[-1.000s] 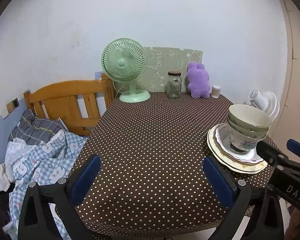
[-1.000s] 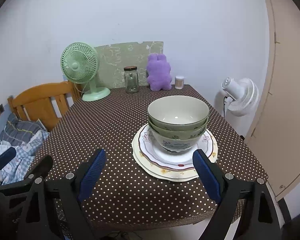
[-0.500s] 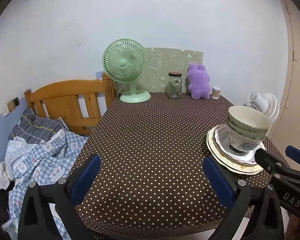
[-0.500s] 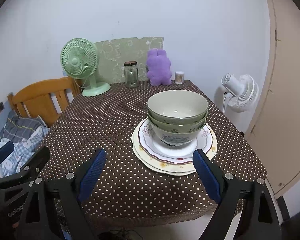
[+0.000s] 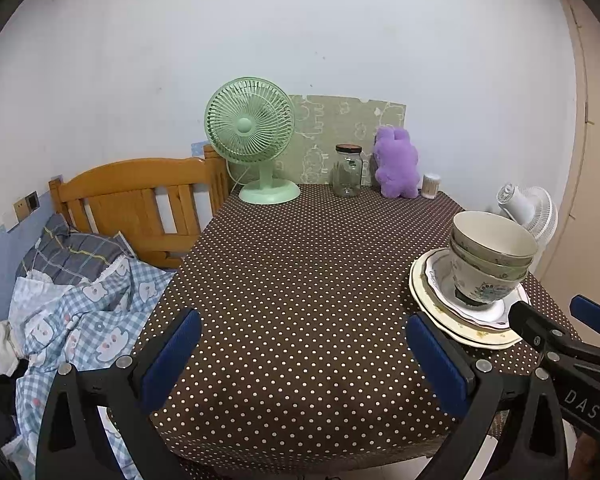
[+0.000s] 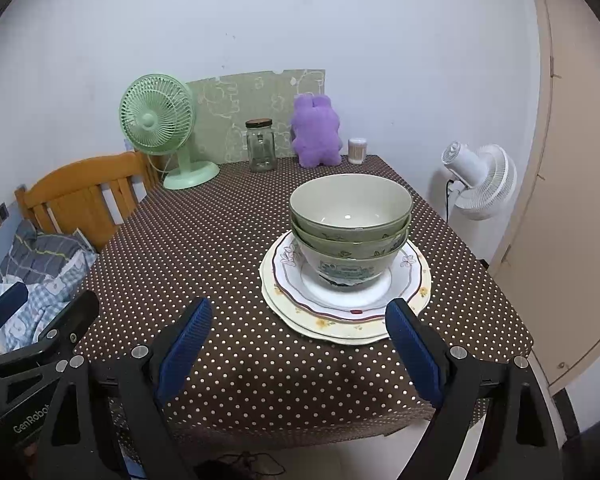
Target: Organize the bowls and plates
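Three nested bowls (image 6: 350, 224) (image 5: 490, 258), green over a white patterned one, stand on a stack of plates (image 6: 346, 316) (image 5: 432, 292) at the table's near right. My right gripper (image 6: 300, 344) hangs open just in front of the stack, over the table's front edge, with nothing between its blue pads. My left gripper (image 5: 304, 356) is open too, above the near middle of the dotted brown tablecloth (image 5: 300, 272), left of the dishes. Each gripper shows at the edge of the other's view.
At the back of the table stand a green fan (image 5: 256, 136), a glass jar (image 5: 348, 170), a purple plush toy (image 5: 396, 162) and a small cotton-swab pot (image 5: 431, 186). A wooden headboard (image 5: 140, 204) and bedding (image 5: 72, 300) lie left. A white floor fan (image 6: 480, 180) stands right.
Both grippers have drawn back and up from the table, so the dish stack looks smaller and more of the front edge shows. The dishes have not moved.
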`<action>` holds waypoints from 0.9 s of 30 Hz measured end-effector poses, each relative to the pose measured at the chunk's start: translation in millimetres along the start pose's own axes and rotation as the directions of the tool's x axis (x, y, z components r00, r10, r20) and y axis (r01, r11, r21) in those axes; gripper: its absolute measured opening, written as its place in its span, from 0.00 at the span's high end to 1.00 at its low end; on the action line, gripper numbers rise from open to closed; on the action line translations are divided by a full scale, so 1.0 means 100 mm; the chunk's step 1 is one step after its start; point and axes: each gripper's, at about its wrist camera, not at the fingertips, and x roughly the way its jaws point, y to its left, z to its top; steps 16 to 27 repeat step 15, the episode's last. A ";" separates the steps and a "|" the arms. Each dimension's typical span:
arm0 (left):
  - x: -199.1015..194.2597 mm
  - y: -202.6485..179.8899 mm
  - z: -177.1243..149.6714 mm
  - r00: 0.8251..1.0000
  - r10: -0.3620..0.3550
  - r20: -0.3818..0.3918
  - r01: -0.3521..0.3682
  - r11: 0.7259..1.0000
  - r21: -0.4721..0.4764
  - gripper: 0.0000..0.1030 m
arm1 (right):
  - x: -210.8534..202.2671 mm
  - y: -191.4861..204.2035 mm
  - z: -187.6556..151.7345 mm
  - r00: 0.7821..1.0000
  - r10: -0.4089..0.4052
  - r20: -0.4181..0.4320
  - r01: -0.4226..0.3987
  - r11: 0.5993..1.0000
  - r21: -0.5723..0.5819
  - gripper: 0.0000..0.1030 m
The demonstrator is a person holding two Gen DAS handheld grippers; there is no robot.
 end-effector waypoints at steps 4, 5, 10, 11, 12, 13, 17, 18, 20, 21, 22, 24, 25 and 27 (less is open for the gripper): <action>-0.01 -0.01 0.01 1.000 -0.006 0.001 0.006 1.000 0.000 0.00 | -0.02 -0.02 -0.01 1.000 -0.003 0.003 0.003 1.000 0.002 0.13; -0.01 -0.02 0.01 1.000 -0.008 0.003 0.008 1.000 0.001 0.00 | -0.02 -0.02 -0.01 1.000 -0.003 0.004 0.003 1.000 0.003 0.13; -0.02 -0.03 0.02 1.000 -0.013 0.005 0.013 1.000 0.004 0.00 | -0.04 -0.04 0.00 1.000 -0.006 0.009 0.006 1.000 0.008 0.13; -0.02 -0.04 0.02 1.000 -0.015 0.006 0.015 1.000 0.005 0.00 | -0.04 -0.05 0.01 1.000 -0.006 0.010 0.006 1.000 0.009 0.13; -0.02 -0.04 0.02 1.000 -0.015 0.007 0.015 1.000 0.006 0.00 | -0.05 -0.05 0.01 1.000 -0.007 0.011 0.007 1.000 0.010 0.13; -0.02 -0.04 0.02 1.000 -0.016 0.007 0.016 1.000 0.006 0.00 | -0.05 -0.05 0.01 1.000 -0.008 0.012 0.008 1.000 0.011 0.13; -0.02 -0.04 0.03 1.000 -0.018 0.008 0.018 1.000 0.008 0.00 | -0.05 -0.05 0.02 1.000 -0.009 0.012 0.009 1.000 0.012 0.13; -0.02 -0.04 0.03 1.000 -0.018 0.008 0.018 1.000 0.008 0.00 | -0.05 -0.05 0.02 1.000 -0.009 0.012 0.009 1.000 0.012 0.13; -0.02 -0.04 0.03 1.000 -0.018 0.008 0.018 1.000 0.008 0.00 | -0.05 -0.05 0.02 1.000 -0.009 0.012 0.009 1.000 0.012 0.13; -0.02 -0.04 0.03 1.000 -0.018 0.008 0.018 1.000 0.008 0.00 | -0.05 -0.05 0.02 1.000 -0.009 0.012 0.009 1.000 0.012 0.13; -0.02 -0.04 0.03 1.000 -0.018 0.008 0.018 1.000 0.008 0.00 | -0.05 -0.05 0.02 1.000 -0.009 0.012 0.009 1.000 0.012 0.13; -0.02 -0.04 0.03 1.000 -0.018 0.008 0.018 1.000 0.008 0.00 | -0.05 -0.05 0.02 1.000 -0.009 0.012 0.009 1.000 0.012 0.13; -0.02 -0.04 0.03 1.000 -0.018 0.008 0.018 1.000 0.008 0.00 | -0.05 -0.05 0.02 1.000 -0.009 0.012 0.009 1.000 0.012 0.13; -0.02 -0.04 0.03 1.000 -0.018 0.008 0.018 1.000 0.008 0.00 | -0.05 -0.05 0.02 1.000 -0.009 0.012 0.009 1.000 0.012 0.13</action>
